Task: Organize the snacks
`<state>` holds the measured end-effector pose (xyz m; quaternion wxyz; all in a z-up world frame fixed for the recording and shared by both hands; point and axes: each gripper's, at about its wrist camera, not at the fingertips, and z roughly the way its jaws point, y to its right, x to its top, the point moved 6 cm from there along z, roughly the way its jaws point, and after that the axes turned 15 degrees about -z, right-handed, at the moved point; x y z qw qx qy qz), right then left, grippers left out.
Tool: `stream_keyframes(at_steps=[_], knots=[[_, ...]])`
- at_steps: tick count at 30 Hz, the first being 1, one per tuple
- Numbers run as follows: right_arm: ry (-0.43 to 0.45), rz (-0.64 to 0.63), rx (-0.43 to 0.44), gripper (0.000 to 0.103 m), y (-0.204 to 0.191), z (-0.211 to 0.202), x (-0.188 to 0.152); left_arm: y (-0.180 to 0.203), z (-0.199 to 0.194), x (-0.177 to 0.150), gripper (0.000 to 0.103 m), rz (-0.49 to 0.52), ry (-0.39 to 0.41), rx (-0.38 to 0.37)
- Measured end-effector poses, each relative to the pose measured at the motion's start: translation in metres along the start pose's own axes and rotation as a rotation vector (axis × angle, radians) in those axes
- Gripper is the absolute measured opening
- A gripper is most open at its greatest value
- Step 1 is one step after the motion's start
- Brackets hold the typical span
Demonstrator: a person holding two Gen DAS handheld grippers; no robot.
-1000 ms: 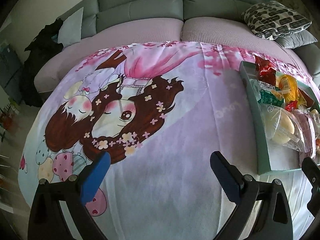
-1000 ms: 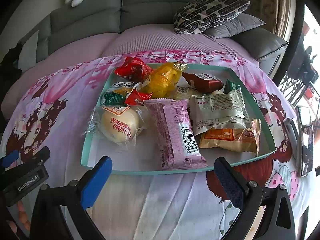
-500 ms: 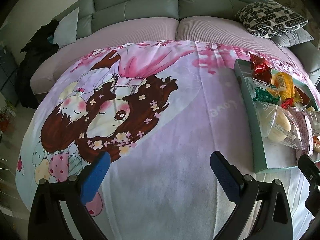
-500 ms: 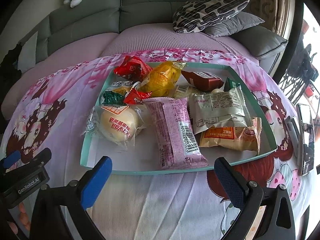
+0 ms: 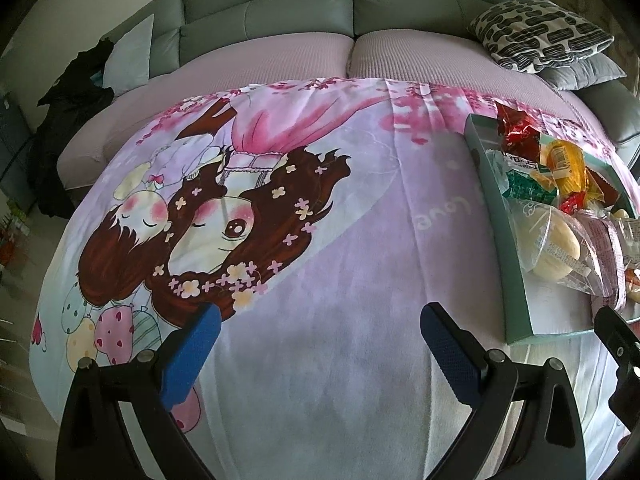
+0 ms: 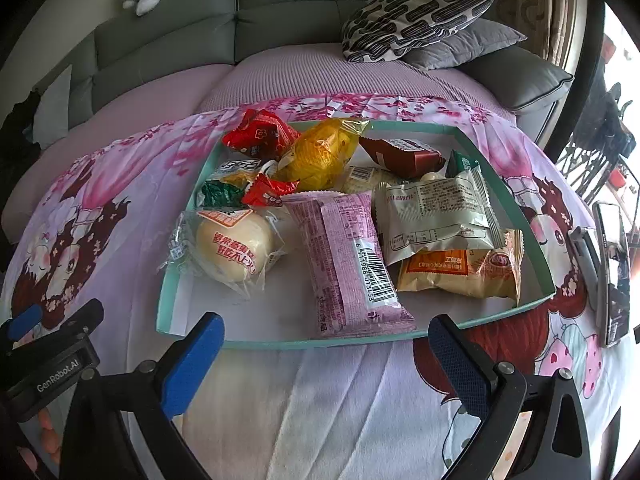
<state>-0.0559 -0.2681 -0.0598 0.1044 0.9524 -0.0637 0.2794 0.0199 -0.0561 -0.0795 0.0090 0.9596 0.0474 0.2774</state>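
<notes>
A shallow teal tray [image 6: 516, 204] lies on the pink cartoon cloth [image 6: 120, 184], filled with wrapped snacks: a pink packet [image 6: 348, 260], a clear-wrapped pale bun [image 6: 234, 250], a grey-white packet [image 6: 434, 212], an orange-beige packet [image 6: 460, 274], a yellow pack [image 6: 322, 154] and a red pack [image 6: 260, 134]. My right gripper [image 6: 326, 338] hangs open just in front of the tray's near rim, empty. My left gripper [image 5: 318, 330] is open over bare cloth [image 5: 320, 240], left of the tray [image 5: 498, 220], with nothing between its fingers. The left gripper's body [image 6: 48, 356] shows at the right view's lower left.
A grey sofa [image 6: 168, 52] with a lilac seat cover curves behind the cloth. A black-and-white patterned cushion [image 6: 412, 16] and a grey cushion [image 6: 464, 46] lie at the back right. A phone-like device [image 6: 612, 268] rests on the cloth right of the tray. Dark clothing [image 5: 76, 92] hangs at far left.
Both views have pulled back slightly; the tray sits a little farther right in the left view. Both grippers stay open and empty, and no snack has moved.
</notes>
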Motion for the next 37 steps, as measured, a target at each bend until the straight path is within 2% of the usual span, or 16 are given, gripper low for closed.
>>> stream_keyframes(at_steps=[15,32,37], knots=[[-0.004,-0.001,0.000,0.103,-0.0010,0.0017,-0.0001,0.0032,0.0007,-0.0015,0.100,0.013,-0.008,-0.016],[-0.006,-0.001,0.002,0.103,-0.0008,0.0018,0.0001,0.0009,0.0011,-0.0006,0.100,0.010,-0.005,-0.001],[-0.005,0.003,0.001,0.103,-0.0007,0.0021,0.0001,-0.0008,-0.0045,0.0019,0.100,-0.005,0.021,-0.005]])
